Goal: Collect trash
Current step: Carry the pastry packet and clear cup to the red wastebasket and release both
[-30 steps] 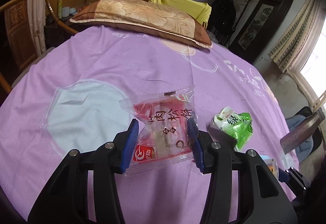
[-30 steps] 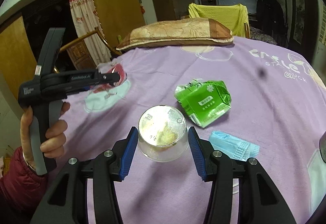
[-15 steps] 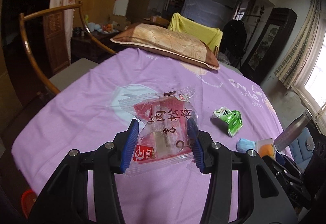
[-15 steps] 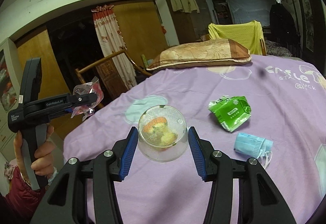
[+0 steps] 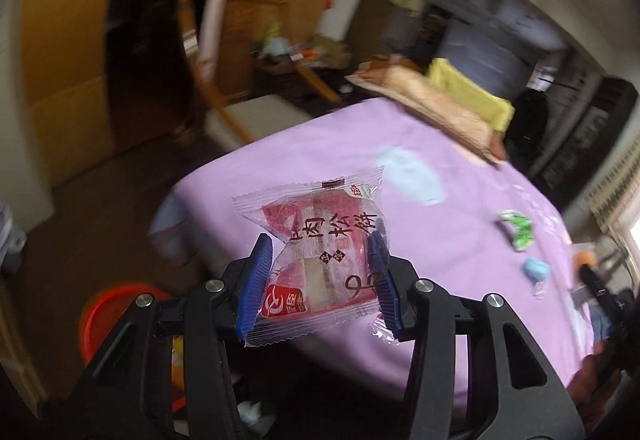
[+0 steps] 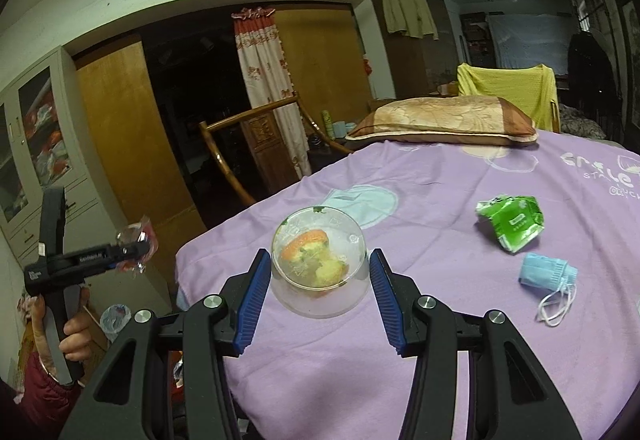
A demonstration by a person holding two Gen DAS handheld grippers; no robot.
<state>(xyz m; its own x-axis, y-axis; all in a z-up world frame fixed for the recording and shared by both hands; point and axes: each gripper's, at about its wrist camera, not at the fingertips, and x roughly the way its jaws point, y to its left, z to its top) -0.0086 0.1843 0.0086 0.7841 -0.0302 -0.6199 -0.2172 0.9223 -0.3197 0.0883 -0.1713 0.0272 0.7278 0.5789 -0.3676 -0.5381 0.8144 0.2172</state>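
My left gripper (image 5: 320,276) is shut on a clear and red snack wrapper (image 5: 320,244) and holds it in the air off the left edge of the purple-covered table (image 5: 360,144). It also shows in the right wrist view (image 6: 134,250), far left. My right gripper (image 6: 318,288) is shut on a clear plastic cup (image 6: 318,268) with food scraps inside, held above the table's near edge. A crumpled green packet (image 6: 512,222) and a folded blue face mask (image 6: 548,274) lie on the cloth at the right.
A red bin (image 5: 116,316) stands on the floor at the lower left, below the left gripper. A wooden chair (image 6: 248,144) stands at the table's left side. A tan pillow (image 6: 440,120) lies at the far edge, and a yellow-draped chair (image 6: 508,84) stands behind it.
Both grippers have pulled back and lifted from the table with their loads. The left one has swung left off the table edge, so the red bin has come into view.
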